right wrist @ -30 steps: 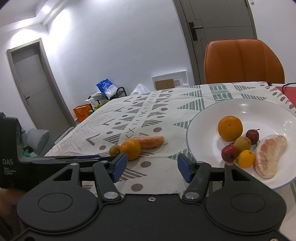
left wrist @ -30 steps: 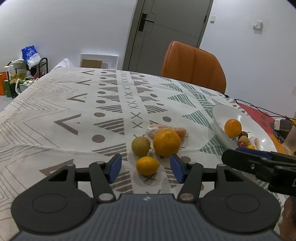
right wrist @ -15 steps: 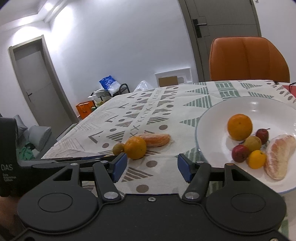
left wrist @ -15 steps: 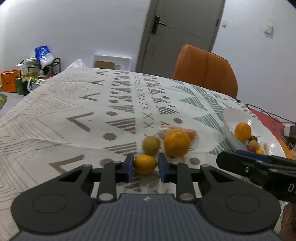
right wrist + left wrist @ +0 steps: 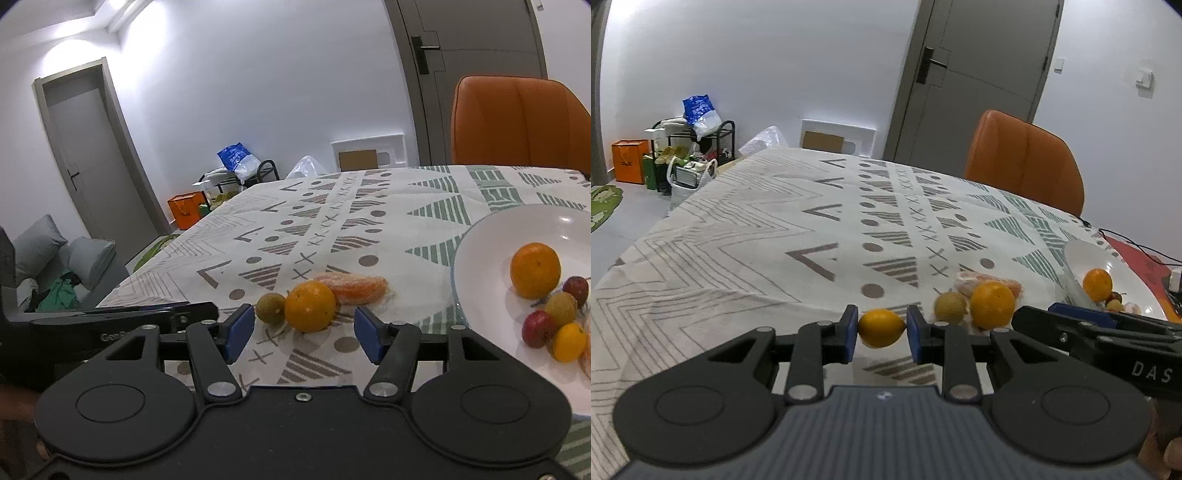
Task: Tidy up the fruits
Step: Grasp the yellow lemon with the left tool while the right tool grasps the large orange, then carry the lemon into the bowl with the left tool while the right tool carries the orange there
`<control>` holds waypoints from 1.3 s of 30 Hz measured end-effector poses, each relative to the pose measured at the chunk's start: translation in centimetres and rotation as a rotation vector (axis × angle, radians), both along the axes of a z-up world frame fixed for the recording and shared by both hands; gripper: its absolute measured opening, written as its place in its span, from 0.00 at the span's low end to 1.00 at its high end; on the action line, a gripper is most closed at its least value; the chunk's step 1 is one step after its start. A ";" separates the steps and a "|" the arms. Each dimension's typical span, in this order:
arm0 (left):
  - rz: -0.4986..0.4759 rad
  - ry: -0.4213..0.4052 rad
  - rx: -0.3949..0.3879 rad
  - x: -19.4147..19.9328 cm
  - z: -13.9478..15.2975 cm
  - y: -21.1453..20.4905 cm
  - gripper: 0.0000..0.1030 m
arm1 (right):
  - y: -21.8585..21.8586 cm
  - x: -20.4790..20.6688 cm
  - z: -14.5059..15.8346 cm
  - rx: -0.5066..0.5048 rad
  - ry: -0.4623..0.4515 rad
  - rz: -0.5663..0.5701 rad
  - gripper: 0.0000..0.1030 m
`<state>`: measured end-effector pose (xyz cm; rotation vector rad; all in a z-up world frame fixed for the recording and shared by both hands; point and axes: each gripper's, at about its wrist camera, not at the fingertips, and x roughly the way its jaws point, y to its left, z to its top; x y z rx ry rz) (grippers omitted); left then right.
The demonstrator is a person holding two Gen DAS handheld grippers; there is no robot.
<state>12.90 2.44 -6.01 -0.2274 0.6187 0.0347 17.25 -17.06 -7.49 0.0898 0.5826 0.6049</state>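
My left gripper point(image 5: 882, 328) is shut on a small yellow lemon point(image 5: 881, 327), held just above the patterned tablecloth. To its right lie a greenish-brown round fruit point(image 5: 950, 307), an orange point(image 5: 992, 305) and a wrapped peeled citrus piece point(image 5: 967, 286). The right wrist view has the same orange point(image 5: 310, 305), the green fruit point(image 5: 270, 308) and the peeled piece point(image 5: 354, 288) just beyond my right gripper point(image 5: 303, 332), which stands open with nothing between its blue pads. The white bowl point(image 5: 480, 243) at the right holds an orange point(image 5: 535, 270) and several small fruits.
An orange chair point(image 5: 1023, 162) stands at the table's far side. Cables and a red mat point(image 5: 1137, 258) lie beyond the bowl point(image 5: 1078, 254). The right gripper's body point(image 5: 1108, 339) reaches in at the lower right of the left view. Bags and a rack point(image 5: 687, 155) sit on the floor at the left.
My left gripper closed on the lemon and lifted it off the cloth, drifting left. The right gripper swung left, so the loose orange now sits in front of its open fingers.
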 end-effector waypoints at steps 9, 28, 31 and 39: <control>0.028 -0.012 -0.007 -0.3 0.2 1.5 0.26 | 1.6 1.0 -0.1 -0.040 -0.001 0.004 0.53; 0.023 -0.053 -0.025 -0.7 1.6 2.2 0.26 | 1.7 0.2 1.2 -0.074 -0.046 -0.034 0.33; -0.001 -0.064 -0.017 -0.5 2.0 1.1 0.26 | 0.6 -0.2 1.8 -0.055 -0.057 -0.049 0.33; -0.066 -0.086 -0.004 0.0 3.0 -2.0 0.26 | -2.6 -0.7 2.6 -0.027 -0.079 -0.109 0.33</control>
